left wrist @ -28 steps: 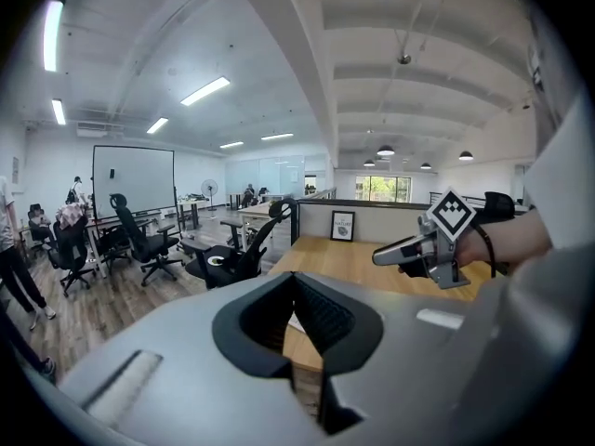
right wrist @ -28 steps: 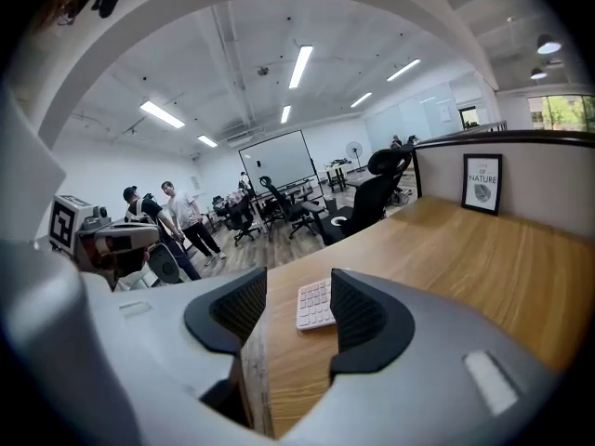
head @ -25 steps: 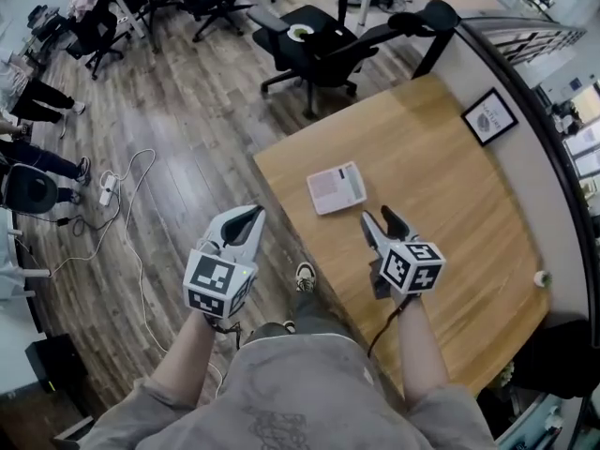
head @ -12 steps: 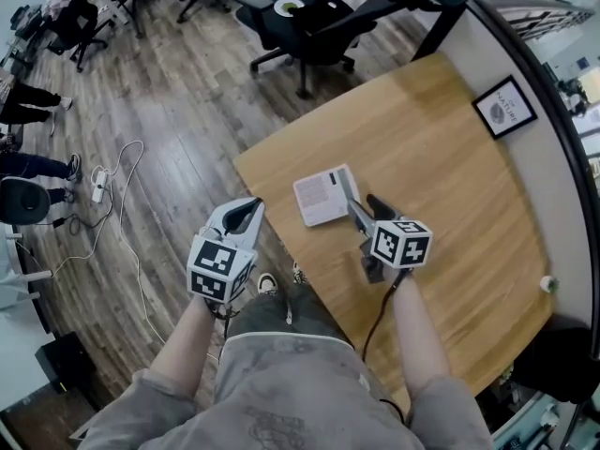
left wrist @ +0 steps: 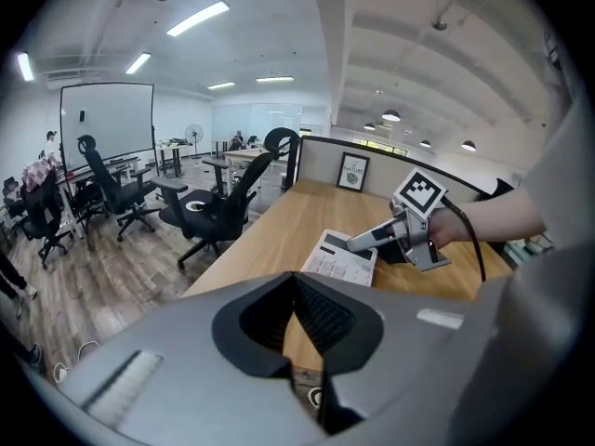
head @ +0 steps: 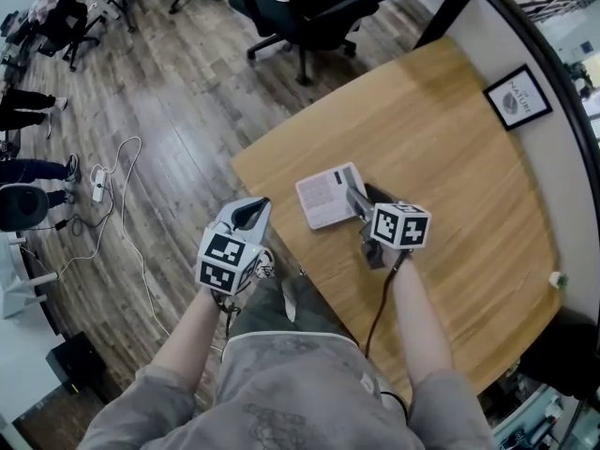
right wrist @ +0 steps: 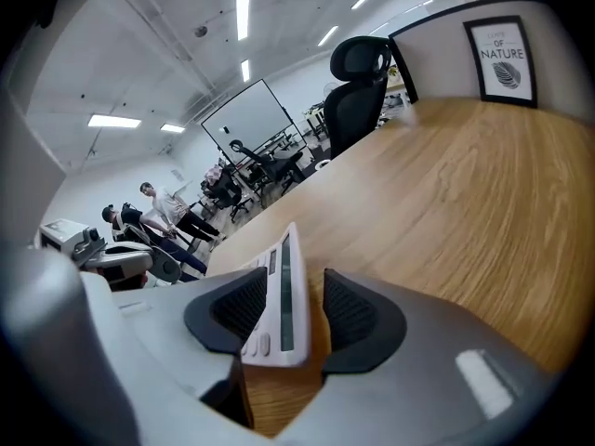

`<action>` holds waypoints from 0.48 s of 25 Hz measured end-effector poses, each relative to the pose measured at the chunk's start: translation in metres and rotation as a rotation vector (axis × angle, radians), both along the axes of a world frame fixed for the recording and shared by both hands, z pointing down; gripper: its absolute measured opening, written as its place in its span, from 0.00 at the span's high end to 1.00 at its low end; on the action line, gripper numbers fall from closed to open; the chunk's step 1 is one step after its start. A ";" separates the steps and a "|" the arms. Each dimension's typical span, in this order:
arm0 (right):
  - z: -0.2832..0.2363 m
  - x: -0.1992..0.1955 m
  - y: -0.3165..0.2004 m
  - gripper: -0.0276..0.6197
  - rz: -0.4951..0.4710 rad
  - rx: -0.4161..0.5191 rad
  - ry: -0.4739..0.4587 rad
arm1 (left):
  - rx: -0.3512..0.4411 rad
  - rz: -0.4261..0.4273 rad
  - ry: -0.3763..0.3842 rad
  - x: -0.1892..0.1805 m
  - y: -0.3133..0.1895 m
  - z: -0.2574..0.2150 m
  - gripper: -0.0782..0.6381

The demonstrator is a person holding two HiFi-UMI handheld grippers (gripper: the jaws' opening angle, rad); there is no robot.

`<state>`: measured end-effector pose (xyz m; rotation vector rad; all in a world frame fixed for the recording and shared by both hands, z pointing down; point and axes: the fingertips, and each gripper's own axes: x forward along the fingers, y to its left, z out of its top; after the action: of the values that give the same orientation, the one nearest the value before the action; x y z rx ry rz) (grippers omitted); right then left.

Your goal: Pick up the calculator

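Calculator point(head: 324, 197): lies on the table point(head: 441, 129), near its front edge, toward the left corner.
Right gripper point(head: 360, 198): jaws apart, straddling the Calculator's right edge.
Left gripper point(head: 249, 212): jaws together, empty, beyond the table's front edge.

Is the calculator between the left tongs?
No, the calculator sits between the right tongs; the left tongs are shut and empty.
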<state>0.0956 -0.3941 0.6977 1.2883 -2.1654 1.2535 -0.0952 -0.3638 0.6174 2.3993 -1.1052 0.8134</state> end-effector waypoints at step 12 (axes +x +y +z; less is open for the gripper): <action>-0.001 -0.011 0.003 0.84 0.008 -0.037 -0.133 | -0.023 0.038 -0.003 0.002 -0.007 0.012 0.89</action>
<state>0.0846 -0.3911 0.6970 1.2323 -2.2173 1.4128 -0.0928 -0.3706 0.6293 2.4075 -1.0494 0.8378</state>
